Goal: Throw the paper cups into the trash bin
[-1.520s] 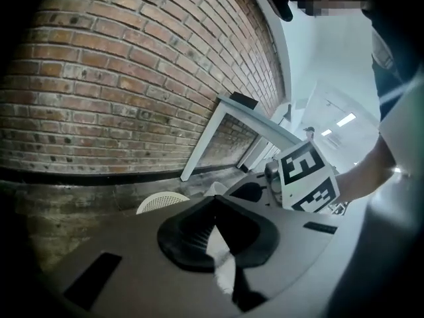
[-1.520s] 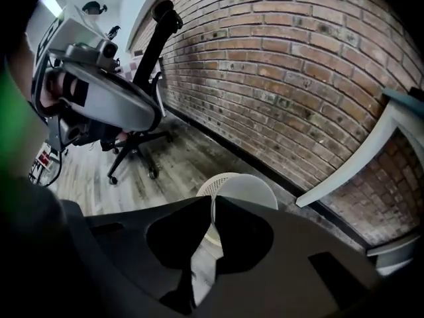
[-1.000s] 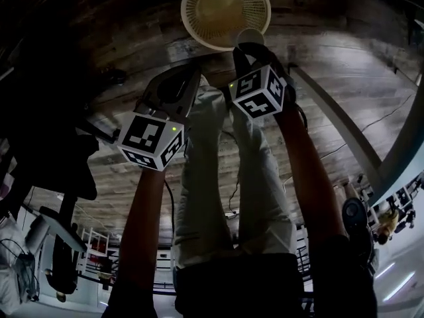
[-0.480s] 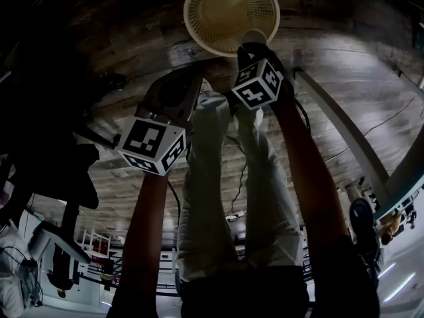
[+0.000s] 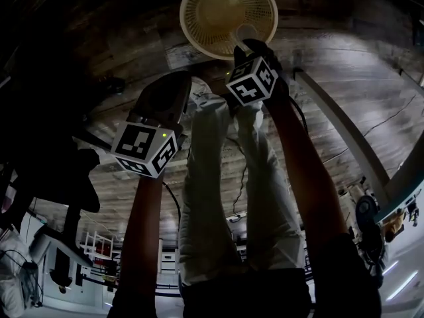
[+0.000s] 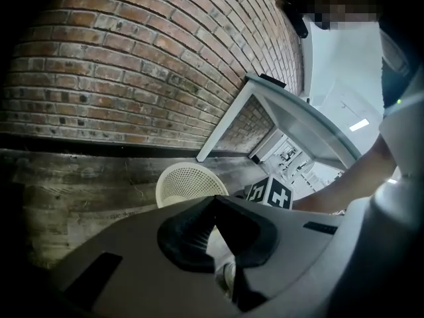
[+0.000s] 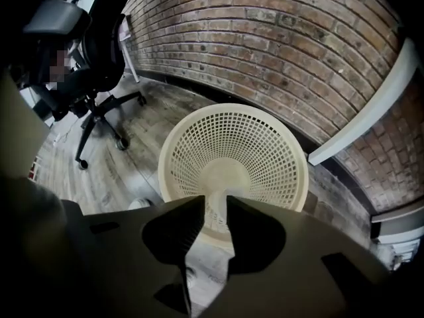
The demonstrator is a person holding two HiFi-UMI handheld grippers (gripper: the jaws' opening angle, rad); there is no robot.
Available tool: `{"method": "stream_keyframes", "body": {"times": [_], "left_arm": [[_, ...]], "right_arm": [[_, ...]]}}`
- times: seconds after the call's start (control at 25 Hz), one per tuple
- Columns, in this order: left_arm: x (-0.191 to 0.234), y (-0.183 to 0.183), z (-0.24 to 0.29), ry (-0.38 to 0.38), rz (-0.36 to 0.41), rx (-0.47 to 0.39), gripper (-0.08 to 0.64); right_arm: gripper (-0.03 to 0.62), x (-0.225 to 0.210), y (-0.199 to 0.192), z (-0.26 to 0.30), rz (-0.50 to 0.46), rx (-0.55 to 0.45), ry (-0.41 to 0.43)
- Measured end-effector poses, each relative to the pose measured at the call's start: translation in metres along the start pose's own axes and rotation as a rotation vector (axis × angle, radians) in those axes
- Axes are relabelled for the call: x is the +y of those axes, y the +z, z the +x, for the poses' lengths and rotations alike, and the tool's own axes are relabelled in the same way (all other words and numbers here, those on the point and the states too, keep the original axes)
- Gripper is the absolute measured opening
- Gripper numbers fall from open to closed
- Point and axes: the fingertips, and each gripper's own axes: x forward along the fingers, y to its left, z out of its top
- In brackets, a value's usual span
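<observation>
A cream mesh trash bin [image 5: 212, 12] [image 6: 185, 181] [image 7: 258, 144] stands on the wooden floor by a brick wall. My right gripper [image 5: 250, 50] [image 7: 215, 204] hangs over the bin's near rim and points steeply down. Its jaws have just been opening, and a gap shows between the tips. A white paper cup [image 5: 246, 34] [image 7: 217, 192] still sits between those tips above the bin, and the pads seem to be off it. My left gripper [image 5: 187, 79] [image 6: 213, 201] is lower left of the bin with its tips together. I cannot tell what the pale patch behind its tips is.
The person's pale-trousered legs [image 5: 225, 177] run between the two arms, with a white shoe [image 7: 141, 205] near the bin. A black office chair [image 7: 99, 65] stands to the left. A white table leg [image 7: 371, 121] [image 6: 225, 128] slants down to the bin's right.
The right gripper has come down closer over the bin with the cup at its tips. The left gripper has sunk a little.
</observation>
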Motion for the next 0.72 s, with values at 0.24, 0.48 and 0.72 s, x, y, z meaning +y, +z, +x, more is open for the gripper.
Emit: {"method": "stream_keyframes", "body": {"times": [0.24,0.48,0.72], "left_arm": [[-0.005,0.008,0.003,0.001,0.016,-0.008,0.009],[-0.006,0.011,0.012,-0.003,0.018,0.008,0.009],[-0.017,0.009,0.024,0.008,0.011,0.011,0.009]], "right_arm": [[0.107,-0.003,-0.009,-0.004,0.020,0.017,0.018],[0.106,-0.008,-0.016,-0.006,0.048,0.022,0.025],[0.106,-0.015,-0.025,-0.013,0.084,-0.012,0.040]]}}
